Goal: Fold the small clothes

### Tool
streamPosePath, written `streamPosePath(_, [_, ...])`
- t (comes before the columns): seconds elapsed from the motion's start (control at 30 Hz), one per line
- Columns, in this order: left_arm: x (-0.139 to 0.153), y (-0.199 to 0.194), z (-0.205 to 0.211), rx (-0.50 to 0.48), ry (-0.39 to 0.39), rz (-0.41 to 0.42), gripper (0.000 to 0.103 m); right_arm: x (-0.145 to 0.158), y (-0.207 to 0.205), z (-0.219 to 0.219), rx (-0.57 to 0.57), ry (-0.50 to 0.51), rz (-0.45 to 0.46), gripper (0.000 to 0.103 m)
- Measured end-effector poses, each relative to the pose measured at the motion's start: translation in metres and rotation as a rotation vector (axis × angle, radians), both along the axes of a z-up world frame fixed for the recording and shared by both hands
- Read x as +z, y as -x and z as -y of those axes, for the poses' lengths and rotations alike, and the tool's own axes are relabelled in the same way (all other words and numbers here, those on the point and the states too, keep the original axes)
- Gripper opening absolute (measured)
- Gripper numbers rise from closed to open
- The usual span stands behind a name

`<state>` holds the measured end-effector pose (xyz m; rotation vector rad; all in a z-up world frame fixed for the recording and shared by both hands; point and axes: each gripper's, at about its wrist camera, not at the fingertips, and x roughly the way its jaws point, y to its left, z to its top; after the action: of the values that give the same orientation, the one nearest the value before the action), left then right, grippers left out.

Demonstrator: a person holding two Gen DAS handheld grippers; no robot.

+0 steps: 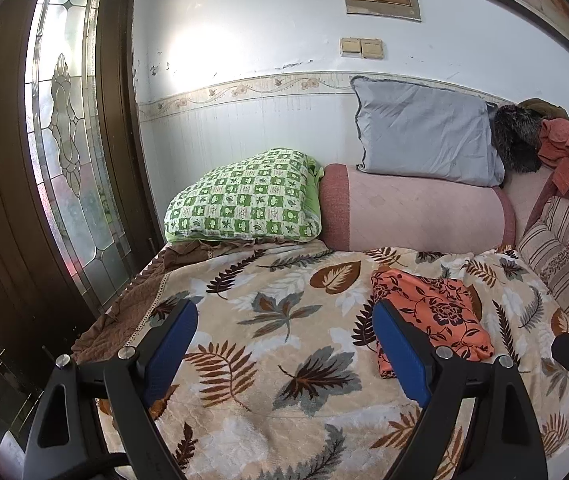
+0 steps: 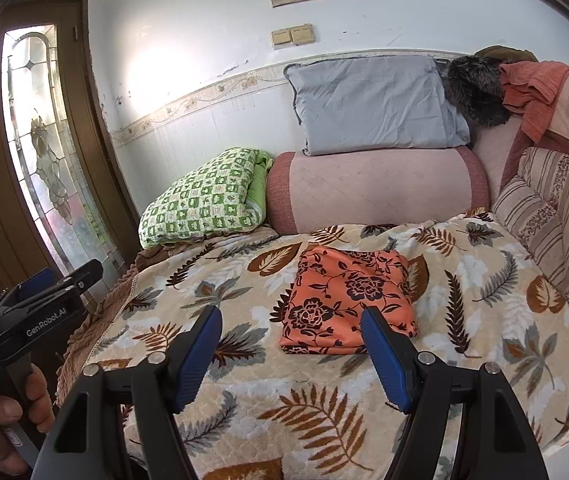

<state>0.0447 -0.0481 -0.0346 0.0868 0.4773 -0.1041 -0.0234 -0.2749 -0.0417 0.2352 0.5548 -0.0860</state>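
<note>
Where green pillow [image 2: 204, 196] meets pink bolster [image 2: 376, 192], grey pillow [image 2: 372, 108] above

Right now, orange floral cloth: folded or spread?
Folded. The orange floral cloth lies on the leaf-print blanket as a compact, thick rectangle with stacked edges; neither tool touches it.

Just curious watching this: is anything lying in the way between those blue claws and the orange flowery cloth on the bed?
Nothing visible. Only bare leaf-patterned blanket lies between the open right gripper and the orange floral garment; the left gripper is open too.
</note>
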Motion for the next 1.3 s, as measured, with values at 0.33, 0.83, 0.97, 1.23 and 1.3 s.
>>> streamPosePath(0.33, [-0.013,-0.014,-0.003,0.011,0.005,-0.026,0.089,-0.011,-0.017,-0.006,0.014,0.004,-0.034,0.075])
streamPosePath(0.83, [-0.087,-0.094,0.027,-0.108,0.045,-0.234,0.089,-0.082,-0.075,0.081,-0.043,-0.061,-0.165,0.075])
streamPosePath(0.97, [-0.129,-0.134,0.058,-0.171,0.040,-0.333,0.089,-0.129,-0.104,0.143,-0.102,-0.217,-0.231,0.075])
streamPosePath(1.23, [-0.212,-0.228,0.139,-0.362,0.140,-0.631,0.089,-0.222,-0.176,0.229,-0.083,-0.553,-0.341,0.075])
streamPosePath(1.3, [-0.226,-0.246,0.150,-0.381,0.175,-0.681,0.089,-0.244,-0.194,0.246,-0.086,-0.614,-0.360,0.075])
